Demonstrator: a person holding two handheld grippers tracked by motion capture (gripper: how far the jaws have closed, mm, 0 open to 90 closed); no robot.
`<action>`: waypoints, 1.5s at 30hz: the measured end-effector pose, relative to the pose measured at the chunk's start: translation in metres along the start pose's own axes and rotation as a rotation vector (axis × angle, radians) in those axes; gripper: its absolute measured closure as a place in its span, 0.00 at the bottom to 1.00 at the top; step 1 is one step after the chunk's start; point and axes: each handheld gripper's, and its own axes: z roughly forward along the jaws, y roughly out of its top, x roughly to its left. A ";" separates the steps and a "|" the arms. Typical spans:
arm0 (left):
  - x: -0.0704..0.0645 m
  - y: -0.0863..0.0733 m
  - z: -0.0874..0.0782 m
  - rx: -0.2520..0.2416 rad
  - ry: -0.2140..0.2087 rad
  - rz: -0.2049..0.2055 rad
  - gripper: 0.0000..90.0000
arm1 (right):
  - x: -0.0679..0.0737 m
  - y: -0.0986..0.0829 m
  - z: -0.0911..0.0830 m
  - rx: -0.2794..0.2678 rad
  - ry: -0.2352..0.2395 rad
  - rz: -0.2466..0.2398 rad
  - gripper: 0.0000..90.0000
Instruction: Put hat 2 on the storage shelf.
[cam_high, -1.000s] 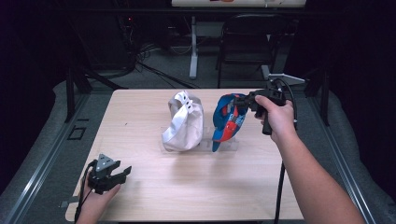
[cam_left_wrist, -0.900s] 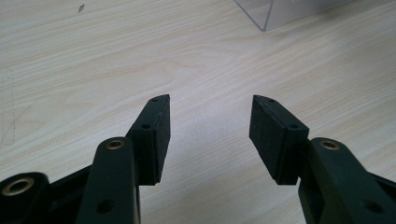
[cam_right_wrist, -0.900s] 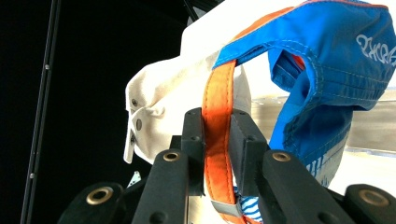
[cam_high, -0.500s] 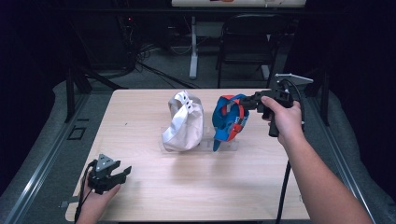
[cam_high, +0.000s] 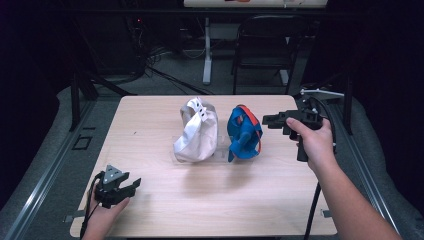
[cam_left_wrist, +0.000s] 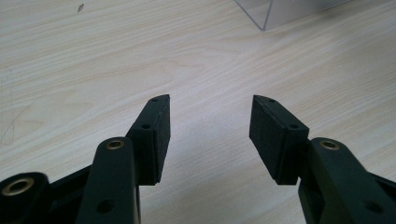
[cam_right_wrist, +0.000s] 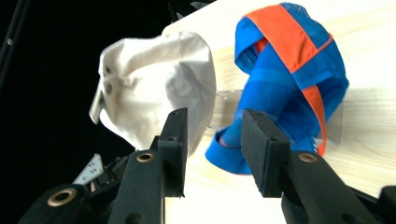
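High view: my right gripper (cam_high: 270, 120) hangs just beside the blue cap (cam_high: 244, 132), jaws parted, nothing between them. The blue cap sits propped on a clear stand (cam_high: 220, 150), the white cap (cam_high: 196, 131) just beside it. My left gripper (cam_high: 131, 184), well apart, is spread and empty.

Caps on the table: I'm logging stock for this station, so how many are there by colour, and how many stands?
White cap: 1
Blue and orange cap: 1
Clear stand under both caps: 1
Total: 3 things, 2 of them caps.
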 end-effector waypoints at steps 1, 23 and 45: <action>0.000 0.000 0.000 0.000 0.000 0.000 0.54 | -0.001 -0.004 0.001 -0.007 0.000 -0.003 0.67; -0.007 0.000 0.004 0.011 -0.013 0.015 0.54 | -0.075 -0.126 0.020 -0.109 -0.090 -0.175 0.60; -0.013 0.001 0.020 0.009 -0.050 0.036 0.53 | -0.131 -0.178 0.035 -0.271 -0.299 -0.280 0.53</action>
